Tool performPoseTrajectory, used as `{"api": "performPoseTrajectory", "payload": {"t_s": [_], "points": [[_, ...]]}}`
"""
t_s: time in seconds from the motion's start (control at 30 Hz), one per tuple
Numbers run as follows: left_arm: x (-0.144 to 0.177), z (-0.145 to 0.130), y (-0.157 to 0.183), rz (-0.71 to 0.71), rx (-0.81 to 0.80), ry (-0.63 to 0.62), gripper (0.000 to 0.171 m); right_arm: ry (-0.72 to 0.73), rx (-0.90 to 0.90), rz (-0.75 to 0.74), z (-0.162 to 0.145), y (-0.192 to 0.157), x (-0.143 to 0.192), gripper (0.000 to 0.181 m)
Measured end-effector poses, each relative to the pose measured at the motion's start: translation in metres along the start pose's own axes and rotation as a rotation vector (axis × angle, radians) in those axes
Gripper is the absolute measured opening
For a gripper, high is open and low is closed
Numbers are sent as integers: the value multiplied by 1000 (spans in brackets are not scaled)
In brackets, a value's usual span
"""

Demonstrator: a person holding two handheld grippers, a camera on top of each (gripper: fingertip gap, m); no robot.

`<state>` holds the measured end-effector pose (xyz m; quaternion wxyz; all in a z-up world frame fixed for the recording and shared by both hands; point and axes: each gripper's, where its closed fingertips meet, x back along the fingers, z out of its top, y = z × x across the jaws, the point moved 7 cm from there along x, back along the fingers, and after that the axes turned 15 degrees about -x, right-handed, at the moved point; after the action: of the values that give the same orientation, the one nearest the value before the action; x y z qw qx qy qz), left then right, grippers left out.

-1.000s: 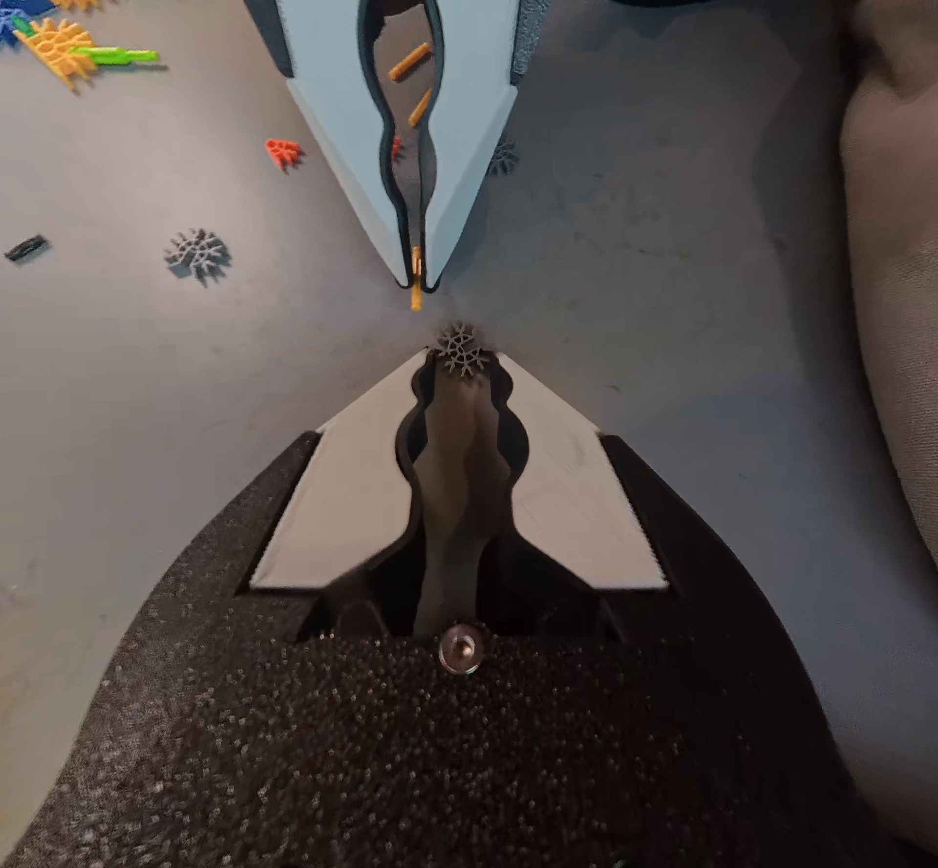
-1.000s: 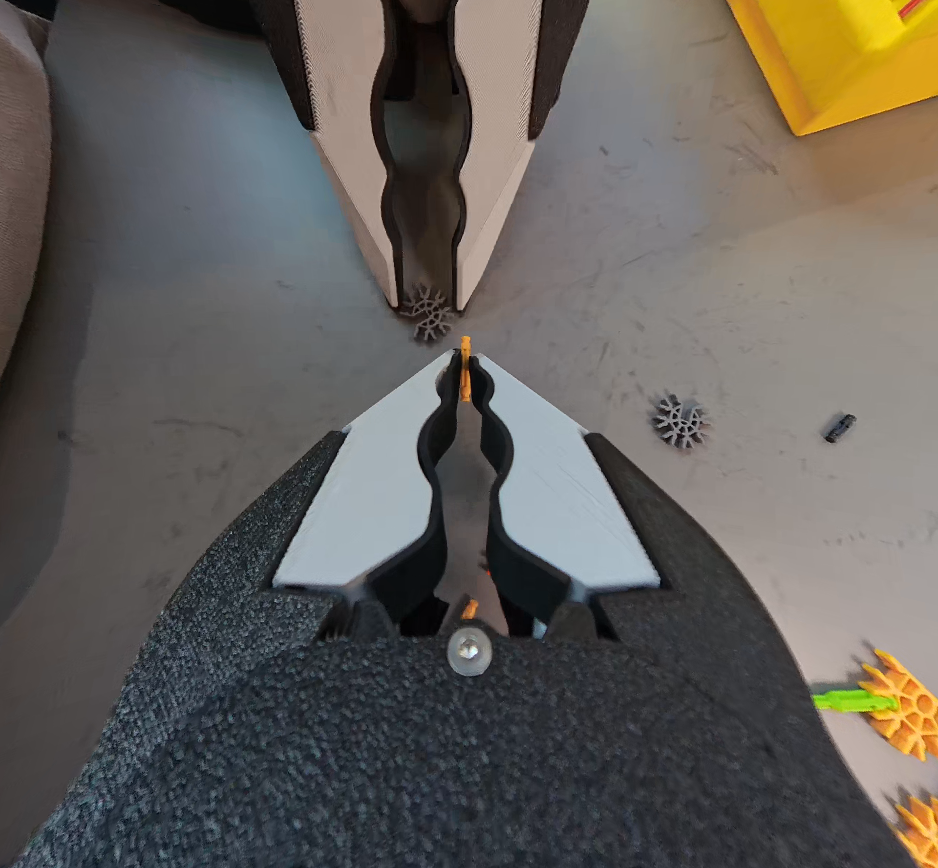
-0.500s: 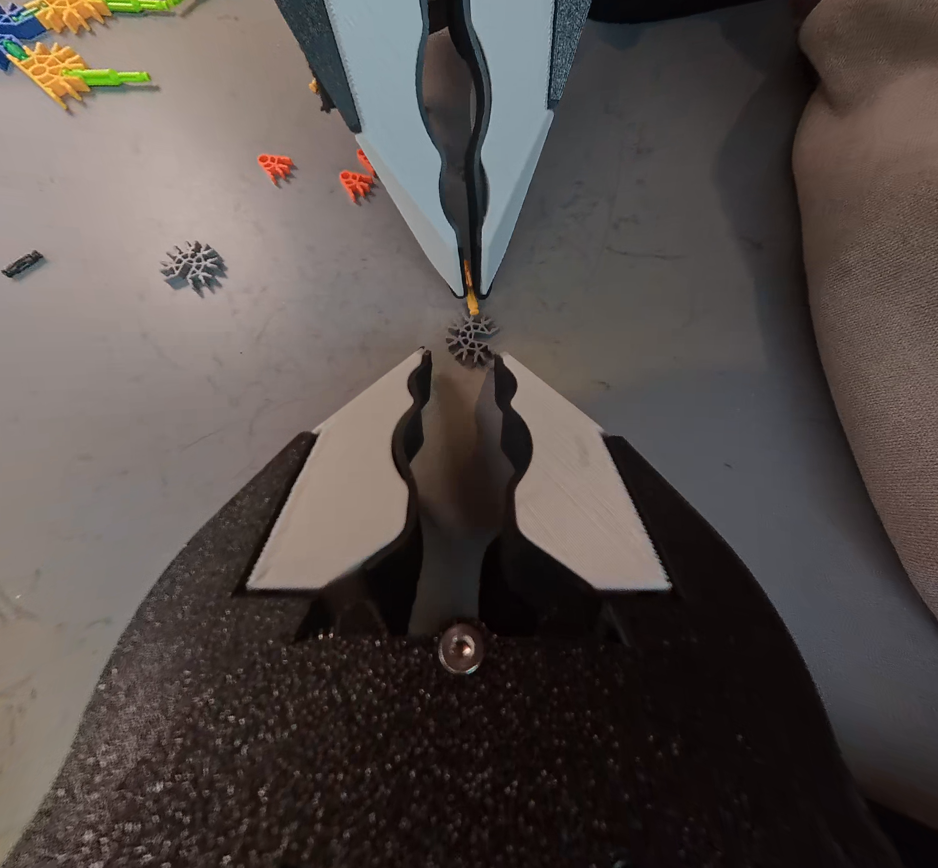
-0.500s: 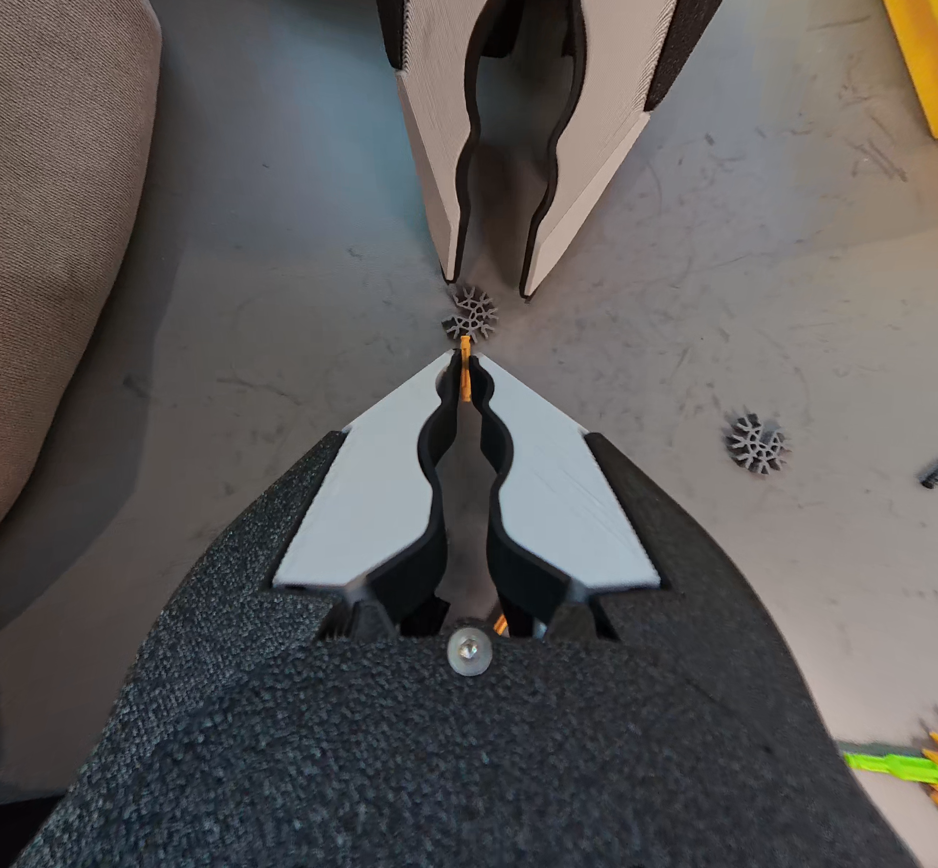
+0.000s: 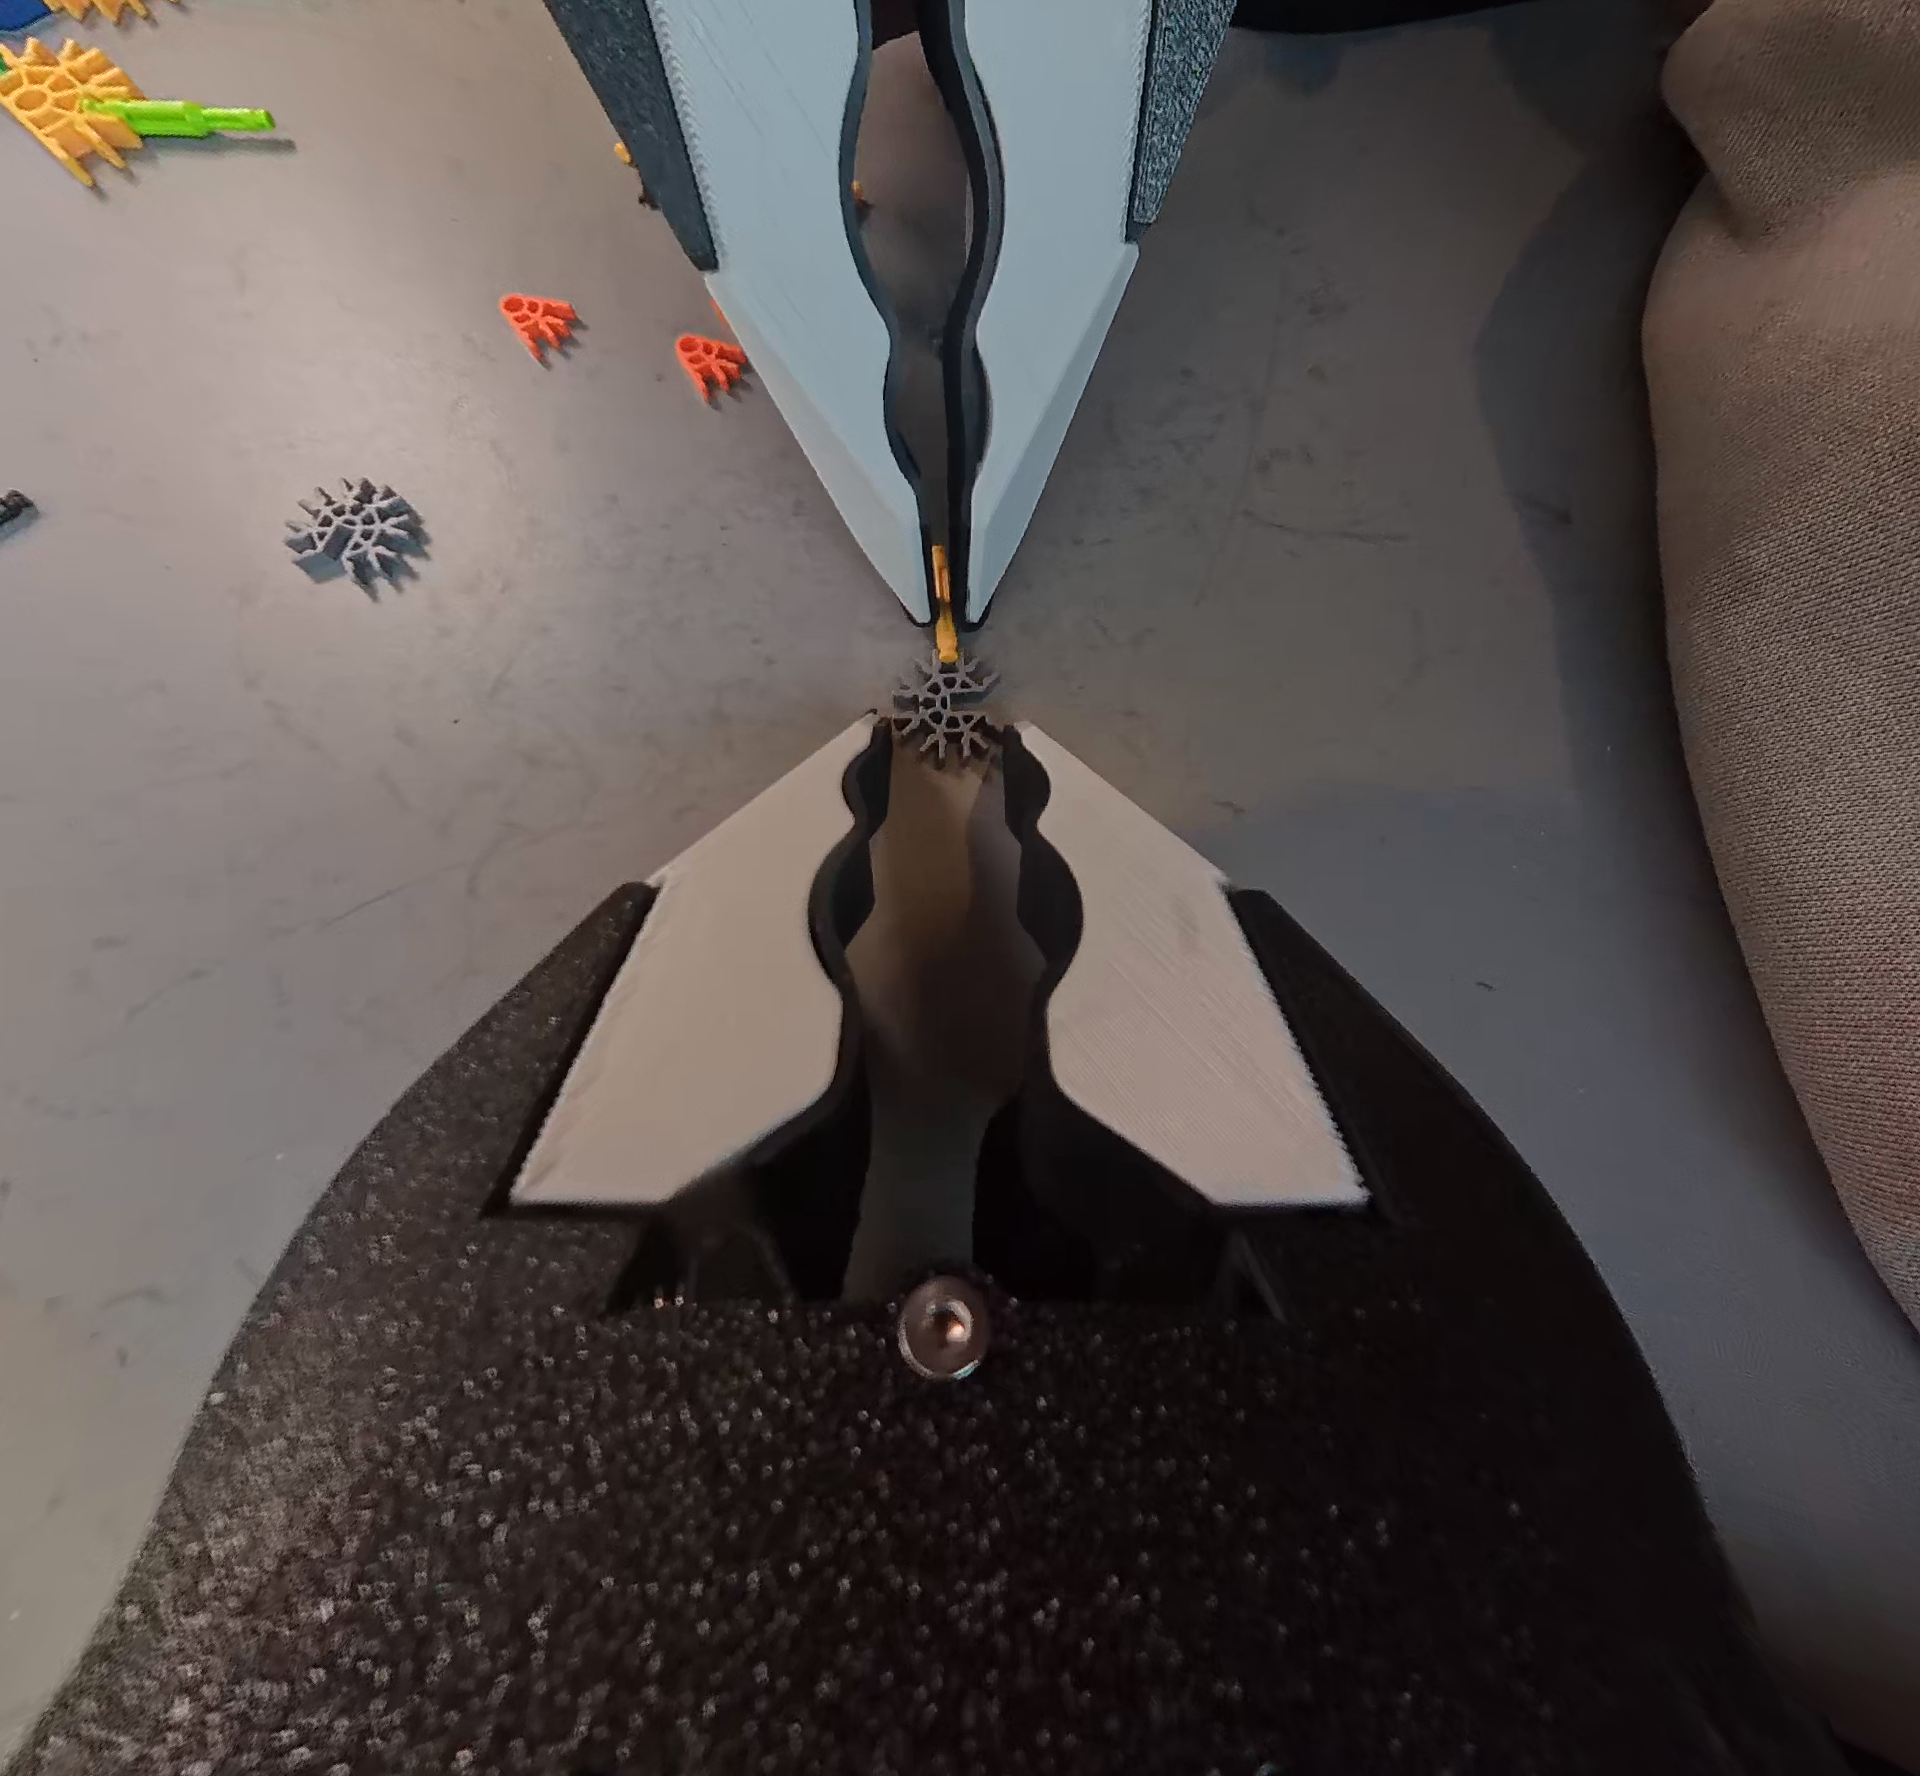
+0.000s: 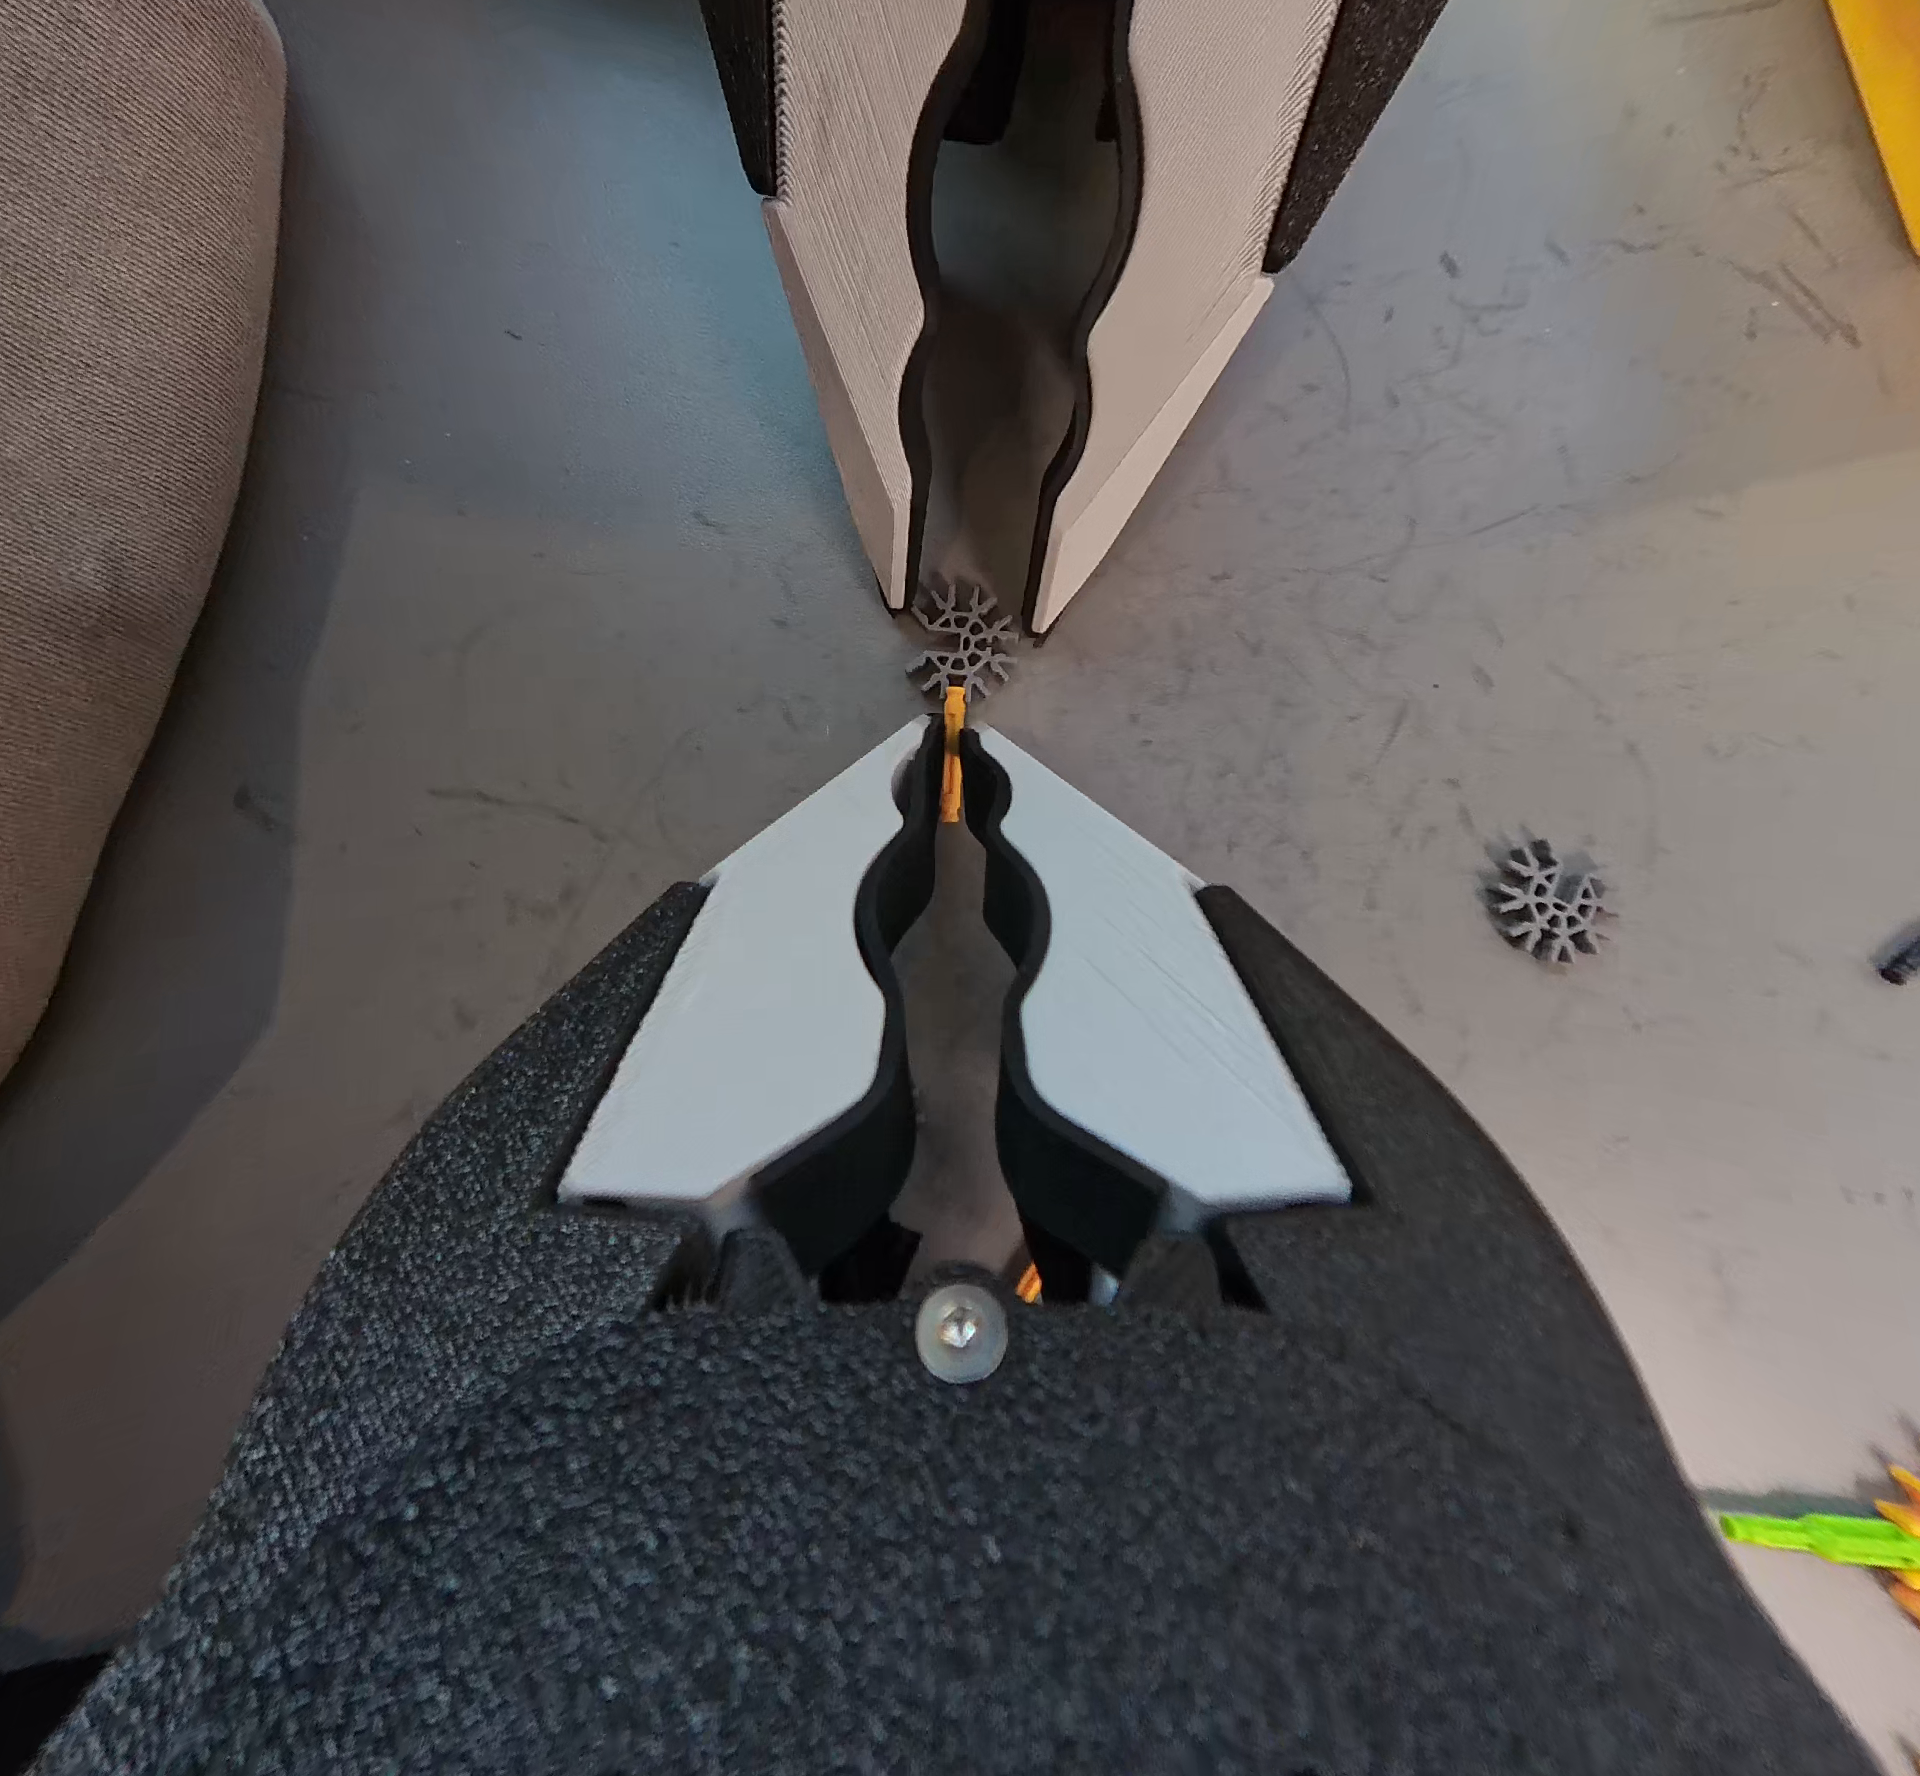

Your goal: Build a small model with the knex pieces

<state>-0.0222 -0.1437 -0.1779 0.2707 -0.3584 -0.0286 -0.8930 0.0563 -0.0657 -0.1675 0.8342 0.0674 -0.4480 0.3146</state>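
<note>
Two tongs meet tip to tip over the grey table (image 5: 312, 791). The right tongs (image 6: 948, 727) are pinching one small orange rod (image 6: 951, 758), whose tip touches a grey snowflake connector (image 6: 962, 654). The left tongs (image 5: 943, 727) stand slightly spread on either side of that connector (image 5: 943, 706); whether they grip it I cannot tell. Left of it in the left wrist view lie one more grey snowflake connector (image 5: 356, 531), two red pieces (image 5: 538, 320) and two yellow fan pieces (image 5: 64, 100) with green rods.

The left claw (image 5: 943, 727) and right claw (image 6: 945, 727) face each other tip to tip, the left's jaws slightly parted, the right's nearly closed.
</note>
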Motion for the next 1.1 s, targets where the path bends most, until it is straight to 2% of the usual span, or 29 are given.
{"api": "performPoseTrajectory", "payload": {"t_s": [0.77, 1.1], "points": [[0, 0, 2, 25, 6, -5, 19, -2, -1, -11, 2, -1, -1, 4], [4, 1, 3, 23, 15, 11, 20, 53, -7, 1, 10, -5, 5, 0]]}}
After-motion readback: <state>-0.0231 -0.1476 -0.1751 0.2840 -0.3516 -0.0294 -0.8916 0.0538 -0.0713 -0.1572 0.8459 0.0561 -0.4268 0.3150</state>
